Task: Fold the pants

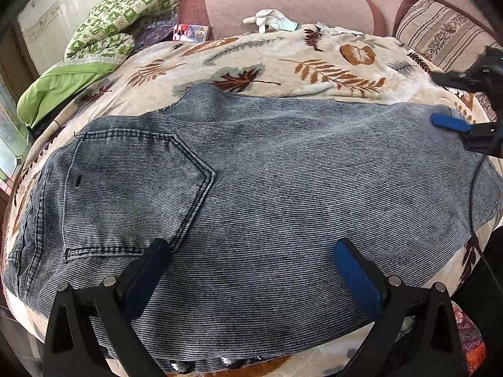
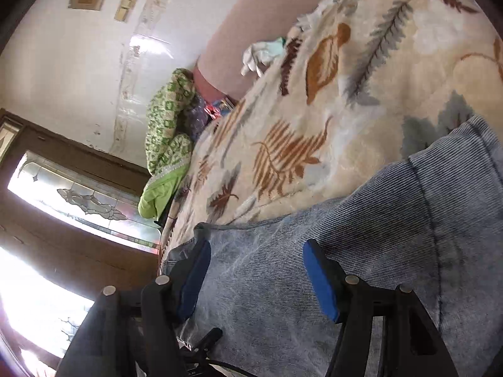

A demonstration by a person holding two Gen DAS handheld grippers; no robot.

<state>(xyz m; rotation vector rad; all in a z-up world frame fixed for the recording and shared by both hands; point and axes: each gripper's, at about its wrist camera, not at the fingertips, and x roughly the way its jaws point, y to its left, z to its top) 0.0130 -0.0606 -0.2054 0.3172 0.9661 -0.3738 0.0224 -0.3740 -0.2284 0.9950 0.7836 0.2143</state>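
**Bed station: pants part-folded, both claws free**

Leaf-print blanket (image 1: 283, 59) covers the bed; green quilt (image 1: 103, 31) bunched at the far corner. Pants (image 1: 267, 169) lie flat on it, apparently doubled leg over leg, back pocket up. Long axis runs left-right in the left wrist view, waist end left. Lengthwise folds still to do, I judge. Left gripper (image 1: 251, 276) spread wide, empty. Right gripper (image 2: 256, 276) parted, nothing pinched, denim beneath.

Faded blue ribbed pants (image 1: 267, 188) on a cream blanket (image 1: 283, 59) with brown leaves.
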